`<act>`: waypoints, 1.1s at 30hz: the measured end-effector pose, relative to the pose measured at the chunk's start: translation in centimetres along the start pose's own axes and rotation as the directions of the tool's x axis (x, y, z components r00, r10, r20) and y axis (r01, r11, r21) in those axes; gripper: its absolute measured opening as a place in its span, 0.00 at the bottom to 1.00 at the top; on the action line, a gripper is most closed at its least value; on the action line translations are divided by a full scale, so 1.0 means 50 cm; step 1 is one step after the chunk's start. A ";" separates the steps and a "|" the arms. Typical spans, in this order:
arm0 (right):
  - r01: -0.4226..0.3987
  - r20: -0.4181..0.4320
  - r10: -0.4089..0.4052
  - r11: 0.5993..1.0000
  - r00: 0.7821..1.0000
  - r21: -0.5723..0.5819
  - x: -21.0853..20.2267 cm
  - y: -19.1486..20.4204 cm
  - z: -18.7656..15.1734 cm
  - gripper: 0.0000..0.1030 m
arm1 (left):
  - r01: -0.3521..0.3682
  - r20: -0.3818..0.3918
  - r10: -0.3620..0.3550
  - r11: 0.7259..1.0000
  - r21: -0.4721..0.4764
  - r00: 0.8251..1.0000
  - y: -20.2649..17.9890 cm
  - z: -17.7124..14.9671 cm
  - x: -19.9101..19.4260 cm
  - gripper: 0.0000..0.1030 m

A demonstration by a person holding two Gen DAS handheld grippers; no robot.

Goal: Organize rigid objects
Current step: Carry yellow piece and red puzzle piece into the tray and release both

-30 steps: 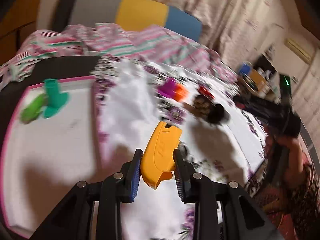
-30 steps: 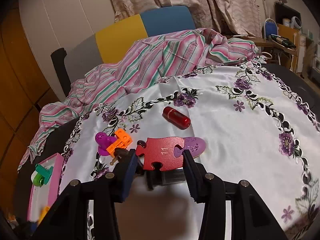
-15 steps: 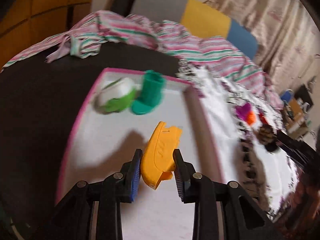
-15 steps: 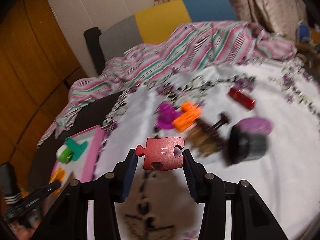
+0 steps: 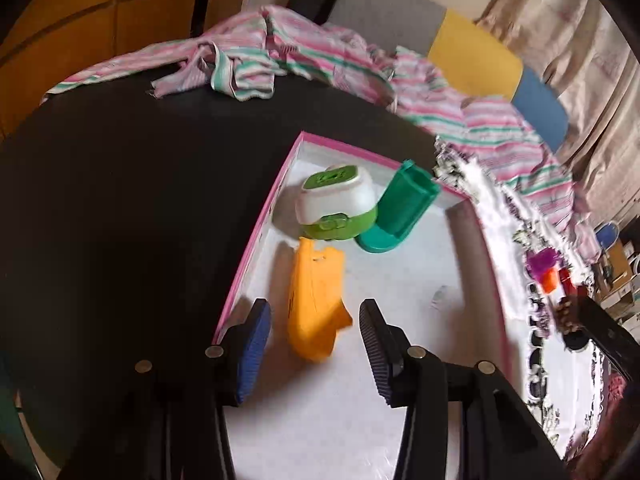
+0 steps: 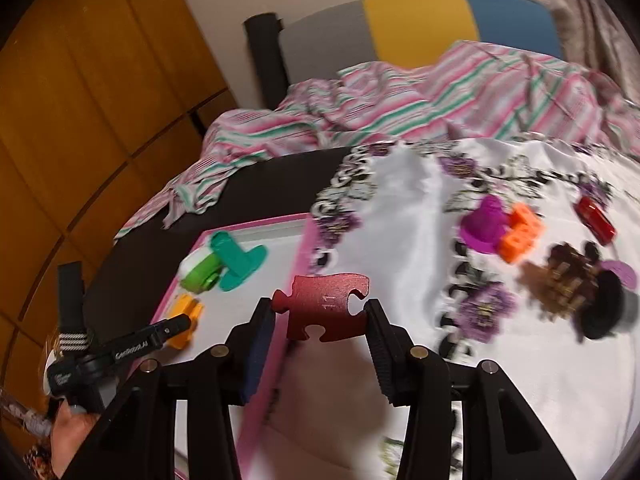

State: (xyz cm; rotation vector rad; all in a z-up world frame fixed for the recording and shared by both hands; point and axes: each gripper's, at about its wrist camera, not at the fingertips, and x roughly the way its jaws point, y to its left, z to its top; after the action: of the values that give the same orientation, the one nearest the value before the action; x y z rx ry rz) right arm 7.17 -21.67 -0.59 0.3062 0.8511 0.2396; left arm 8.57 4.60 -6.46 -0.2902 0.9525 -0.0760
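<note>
The orange piece (image 5: 316, 304) is lying on the white floor of the pink-rimmed tray (image 5: 260, 224), between the fingers of the left claw (image 5: 314, 340) but touching neither pad. The left claw's jaws are opening; half a second earlier they were clamped on this piece above the tray, and a second earlier the piece was being carried over the white floral cloth (image 6: 500, 360). Just ahead of the left claw, a green-and-white container (image 5: 336, 204) and a teal stand (image 5: 400, 216) are resting side by side near the tray's far end, and the orange piece's far tip is lying close to the container.

The right claw (image 6: 320, 320) is gripping a red puzzle piece (image 6: 324, 306) marked "11" at its two edges, holding it off the surface. This grip is unchanged from the earlier frames. The piece is now hanging over the tray's near pink rim, whereas half a second ago it was over the cloth. To the right of the right claw, a purple toy (image 6: 484, 226), an orange block (image 6: 522, 238), a red cylinder (image 6: 596, 220), a brown object (image 6: 560, 280) and a black cup (image 6: 608, 304) are lying on the cloth, blurred. To its left, the left claw and the hand (image 6: 68, 432) holding it are reaching into the tray beside the orange piece.
</note>
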 end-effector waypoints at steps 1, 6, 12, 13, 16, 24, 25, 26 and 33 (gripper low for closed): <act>-0.005 -0.012 0.005 1.000 1.000 -0.017 0.012 0.015 0.003 0.45 | 0.002 0.019 -0.002 1.000 0.001 1.000 0.000 -0.010 -0.014 0.45; -0.014 -0.056 0.009 0.996 0.998 -0.093 0.065 0.068 0.024 0.45 | 0.109 0.039 -0.110 0.993 0.035 0.993 -0.009 -0.050 -0.055 0.45; -0.008 -0.118 -0.013 0.984 0.993 -0.176 0.136 0.116 0.045 0.45 | 0.163 0.026 -0.164 0.986 0.041 0.986 -0.011 -0.079 -0.085 0.45; 0.004 -0.134 -0.031 0.980 0.990 -0.199 0.152 0.123 0.046 0.45 | 0.164 0.029 -0.165 0.986 0.041 0.986 -0.012 -0.082 -0.088 0.45; 0.033 -0.168 -0.077 0.968 0.983 -0.251 0.191 0.134 0.050 0.45 | 0.174 0.030 -0.175 0.984 0.037 0.984 -0.006 -0.087 -0.096 0.45; 0.121 -0.154 -0.186 0.927 0.970 -0.356 0.253 0.154 0.068 0.46 | 0.171 0.014 -0.172 0.984 0.044 0.985 -0.001 -0.108 -0.101 0.45; 0.139 -0.143 -0.202 0.923 0.969 -0.360 0.255 0.154 0.073 0.47 | 0.173 0.014 -0.173 0.984 0.045 0.985 0.000 -0.108 -0.101 0.45; 0.151 -0.136 -0.209 0.924 0.968 -0.350 0.253 0.151 0.077 0.49 | 0.175 0.014 -0.176 0.984 0.046 0.984 -0.001 -0.109 -0.102 0.45; 0.146 -0.014 -0.151 0.973 0.988 -0.178 0.141 0.102 0.083 0.71 | 0.225 0.019 -0.226 0.973 0.058 0.974 -0.017 -0.113 -0.106 0.45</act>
State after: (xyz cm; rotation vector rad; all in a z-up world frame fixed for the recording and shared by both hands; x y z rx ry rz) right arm 14.41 -15.34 -1.09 0.0730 0.8694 0.1785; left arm 0.96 3.60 -5.09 -0.3468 0.8877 -0.3059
